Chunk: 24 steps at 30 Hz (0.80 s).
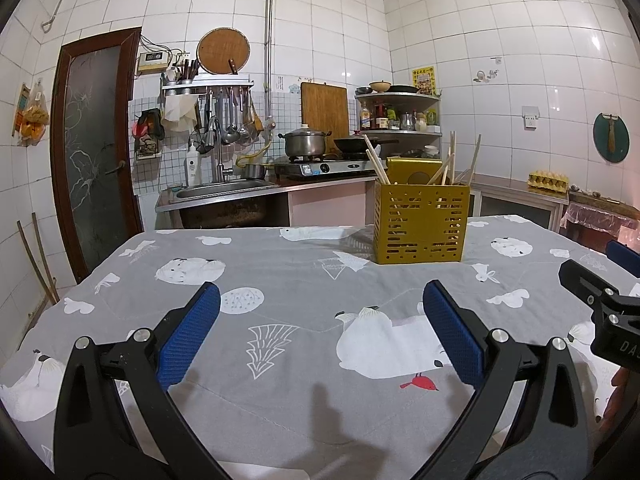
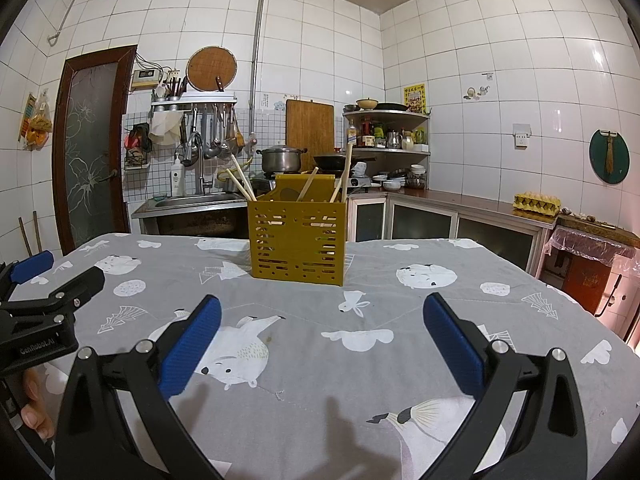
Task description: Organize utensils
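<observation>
Left gripper and right gripper: jaws spread wide, empty, above the table's near edge. The yellow perforated metal utensil holder stands toward the far edge, holding wooden chopsticks. No loose utensils visible; task appears nearly complete

We see a mustard-yellow slotted holder, pale wooden chopsticks, grey tablecloth printed with white bears, blue-padded black grippers.

Chopsticks stand in the holder on the table, counter behind.
</observation>
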Each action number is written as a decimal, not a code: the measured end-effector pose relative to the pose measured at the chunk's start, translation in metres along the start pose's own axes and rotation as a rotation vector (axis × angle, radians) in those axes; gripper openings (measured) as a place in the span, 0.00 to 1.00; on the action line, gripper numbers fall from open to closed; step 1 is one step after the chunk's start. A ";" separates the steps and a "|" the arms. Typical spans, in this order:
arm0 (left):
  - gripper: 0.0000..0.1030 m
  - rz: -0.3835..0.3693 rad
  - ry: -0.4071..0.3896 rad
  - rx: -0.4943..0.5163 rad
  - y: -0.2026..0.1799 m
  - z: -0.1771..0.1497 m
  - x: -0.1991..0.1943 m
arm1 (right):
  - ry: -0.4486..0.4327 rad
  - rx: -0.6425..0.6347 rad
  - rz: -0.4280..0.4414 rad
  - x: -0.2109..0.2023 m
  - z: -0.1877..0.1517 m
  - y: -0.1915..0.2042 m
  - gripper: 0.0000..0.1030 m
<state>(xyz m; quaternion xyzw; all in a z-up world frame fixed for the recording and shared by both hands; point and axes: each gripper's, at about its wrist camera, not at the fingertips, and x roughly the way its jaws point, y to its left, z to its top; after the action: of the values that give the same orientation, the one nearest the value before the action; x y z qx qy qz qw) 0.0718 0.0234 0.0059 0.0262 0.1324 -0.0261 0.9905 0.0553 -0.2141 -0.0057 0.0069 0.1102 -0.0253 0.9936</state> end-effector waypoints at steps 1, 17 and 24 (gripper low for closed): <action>0.95 0.000 -0.001 0.000 -0.001 0.000 0.000 | 0.000 0.000 0.000 0.000 0.000 0.000 0.96; 0.95 0.000 -0.004 0.000 -0.001 -0.001 -0.001 | 0.001 0.000 0.000 0.000 0.000 0.000 0.96; 0.95 -0.002 0.004 -0.007 -0.001 -0.001 0.000 | 0.000 0.000 0.000 0.000 0.000 0.000 0.96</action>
<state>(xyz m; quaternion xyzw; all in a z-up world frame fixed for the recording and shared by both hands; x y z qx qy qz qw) 0.0711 0.0222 0.0051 0.0226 0.1345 -0.0266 0.9903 0.0552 -0.2139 -0.0056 0.0068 0.1103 -0.0252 0.9936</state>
